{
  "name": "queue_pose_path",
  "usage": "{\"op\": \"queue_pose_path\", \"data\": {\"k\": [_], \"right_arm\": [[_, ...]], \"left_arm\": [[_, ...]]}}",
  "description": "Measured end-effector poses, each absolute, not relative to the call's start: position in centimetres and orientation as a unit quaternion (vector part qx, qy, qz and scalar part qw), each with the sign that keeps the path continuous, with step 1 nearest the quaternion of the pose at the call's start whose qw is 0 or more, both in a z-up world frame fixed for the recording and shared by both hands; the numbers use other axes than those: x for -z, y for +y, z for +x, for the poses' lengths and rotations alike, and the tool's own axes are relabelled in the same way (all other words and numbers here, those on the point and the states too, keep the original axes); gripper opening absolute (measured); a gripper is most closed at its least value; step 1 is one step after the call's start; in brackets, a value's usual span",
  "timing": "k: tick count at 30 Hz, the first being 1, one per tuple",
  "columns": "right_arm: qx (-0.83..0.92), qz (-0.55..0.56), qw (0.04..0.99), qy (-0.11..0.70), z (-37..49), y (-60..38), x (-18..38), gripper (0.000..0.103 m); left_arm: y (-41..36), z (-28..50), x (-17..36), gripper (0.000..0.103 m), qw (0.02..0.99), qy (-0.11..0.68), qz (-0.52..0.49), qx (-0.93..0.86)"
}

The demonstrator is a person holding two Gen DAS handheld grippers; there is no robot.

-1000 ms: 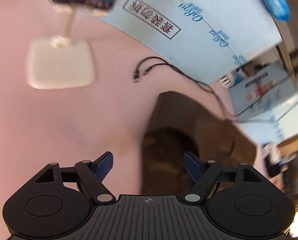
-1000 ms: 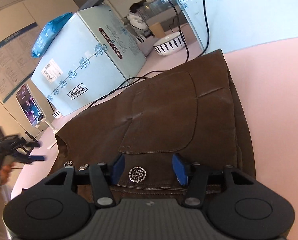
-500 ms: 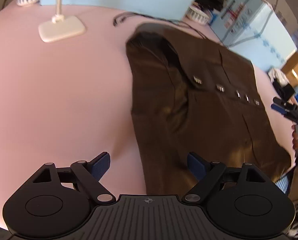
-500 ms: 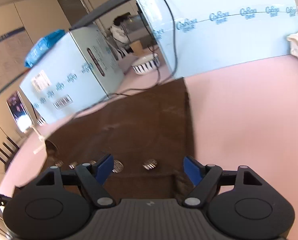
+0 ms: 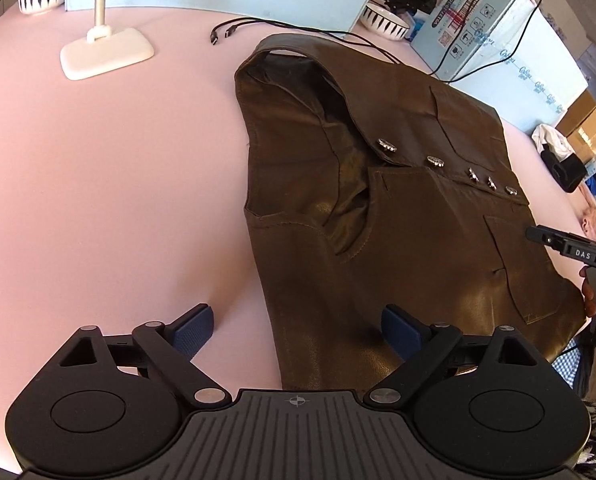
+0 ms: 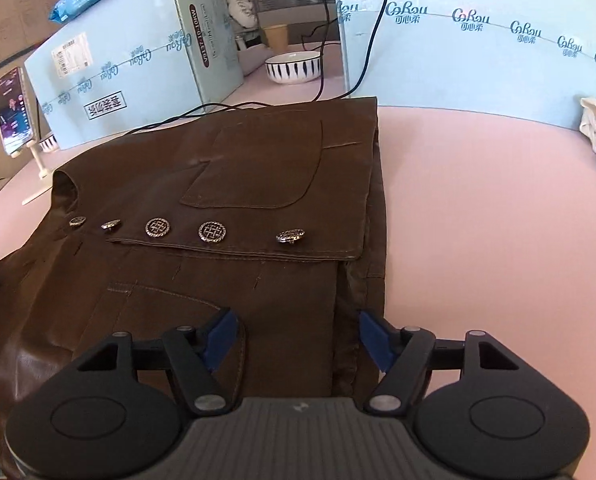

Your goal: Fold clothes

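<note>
Lying flat on the pink table (image 5: 98, 184), one brown vest (image 5: 398, 184) is recorded, collar toward the phone stand (image 5: 106, 46), five metal buttons (image 6: 212, 233) along its length, left gripper (image 5: 296, 330) and right gripper (image 6: 294, 338) both spread, holding nothing.

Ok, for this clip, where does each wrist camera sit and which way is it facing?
Left wrist: sits behind the open left claw, looking across the pink table at the vest from its armhole side; a little of the person's fingers on the right claw's handle shows at the edge.
Right wrist: sits behind the open right claw, over the vest's hem, facing the boxes.
Shared: vest, buttons, phone stand, striped bowl.
</note>
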State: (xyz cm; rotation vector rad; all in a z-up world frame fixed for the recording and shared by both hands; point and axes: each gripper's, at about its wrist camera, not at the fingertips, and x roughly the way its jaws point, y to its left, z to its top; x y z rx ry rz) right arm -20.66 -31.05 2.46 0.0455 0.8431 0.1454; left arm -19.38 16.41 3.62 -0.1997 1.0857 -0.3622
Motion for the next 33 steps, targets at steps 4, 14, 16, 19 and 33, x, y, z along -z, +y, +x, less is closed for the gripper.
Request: {"op": "queue_pose_path", "data": {"k": [4,14,16,19,33], "right_arm": [[-0.055,0.011,0.921,0.385,-21.5,-31.4,-2.3,0.006],[-0.006,0.01,0.935,0.356,-24.0,-32.8,-2.0,0.006],[-0.003,0.003,0.937,0.349,-24.0,-32.6,-1.7,0.007],[0.003,0.007,0.939,0.345,-24.0,-32.8,-1.9,0.017],[-0.174,0.455,0.791,0.371,-34.4,-41.5,-5.1,0.073]], "left_arm": [[16.0,-19.1,-3.7,0.096,0.835,0.516,-0.087,0.168],[16.1,-18.7,-3.7,0.096,0.829,0.524,-0.096,0.168],[16.2,-18.6,-3.7,0.096,0.829,0.525,-0.099,0.167],[16.2,-18.6,-3.8,0.096,0.829,0.526,-0.099,0.163],[16.1,-20.6,-3.3,0.094,0.803,0.533,-0.143,0.227]]}}
